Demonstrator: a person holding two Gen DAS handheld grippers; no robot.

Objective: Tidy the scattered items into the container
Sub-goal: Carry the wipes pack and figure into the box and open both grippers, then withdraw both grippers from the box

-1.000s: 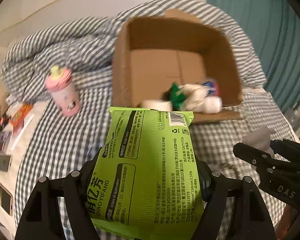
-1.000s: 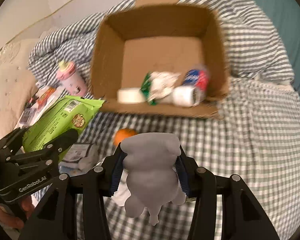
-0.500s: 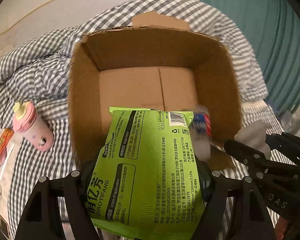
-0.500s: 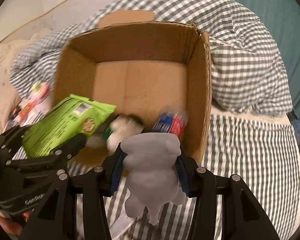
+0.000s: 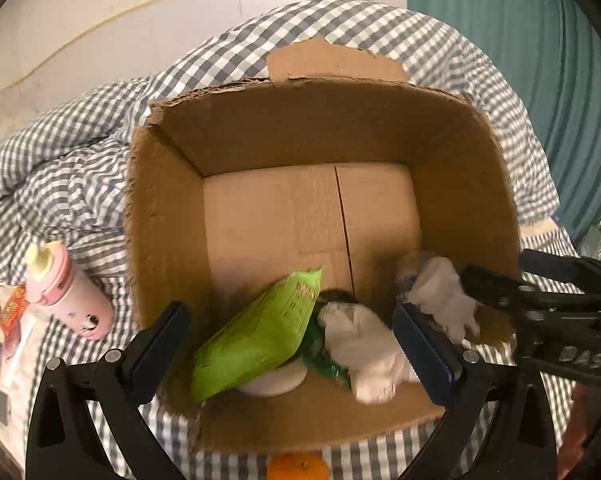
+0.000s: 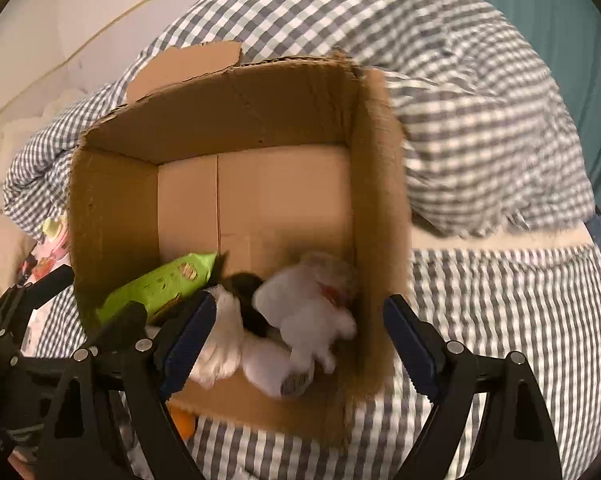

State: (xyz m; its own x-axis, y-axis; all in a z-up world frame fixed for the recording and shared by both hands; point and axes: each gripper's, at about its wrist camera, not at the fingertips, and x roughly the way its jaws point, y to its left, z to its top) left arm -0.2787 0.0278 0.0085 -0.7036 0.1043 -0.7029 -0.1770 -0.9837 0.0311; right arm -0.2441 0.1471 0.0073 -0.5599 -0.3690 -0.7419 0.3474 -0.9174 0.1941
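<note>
Over open corrugated cardboard box (image 5: pixel 168 240) on checked bedding (image 5: pixel 72 168): left gripper (image 5: pixel 296 344) jaws opening, wide, nothing between pads. Glossy green flat packet (image 5: pixel 260 332) lies tilted inside box at near left. Right gripper (image 6: pixel 296 344) jaws opening, wide, grip free; soft pale plush toy (image 6: pixel 304 312) blurred inside box at near right wall, among crumpled white bundles. Pink cylindrical bottle (image 5: pixel 64 296) lies left of box; round orange fruit (image 5: pixel 298 468) just beside near wall.
</note>
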